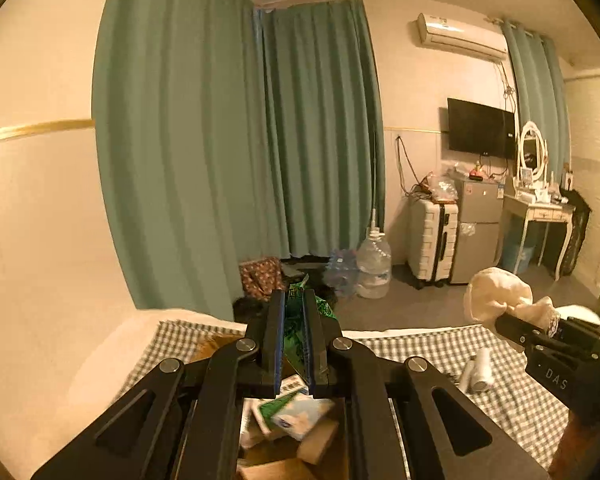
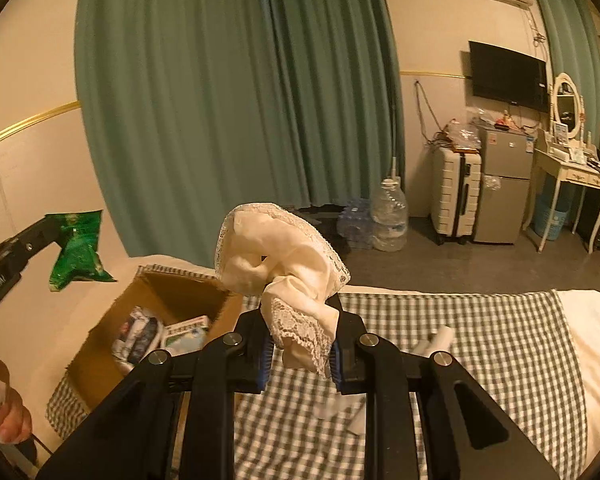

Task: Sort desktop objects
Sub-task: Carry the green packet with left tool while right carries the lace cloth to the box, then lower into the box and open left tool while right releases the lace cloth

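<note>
Left wrist view: left gripper point(image 1: 294, 316) clamped tight on green crinkled packet point(image 1: 296, 334), held above cardboard box point(image 2: 100, 360); white print on packet unreadable. "DAS" legible on right tool body. Right wrist view: right gripper point(image 2: 300, 334) narrowly closed on cream lace-trimmed cloth point(image 2: 276, 256), raised right of box over checked cover point(image 2: 480, 344). Boxed packs inside box, lettering too blurred. White roll point(image 2: 436, 340) lying right of box.
</note>
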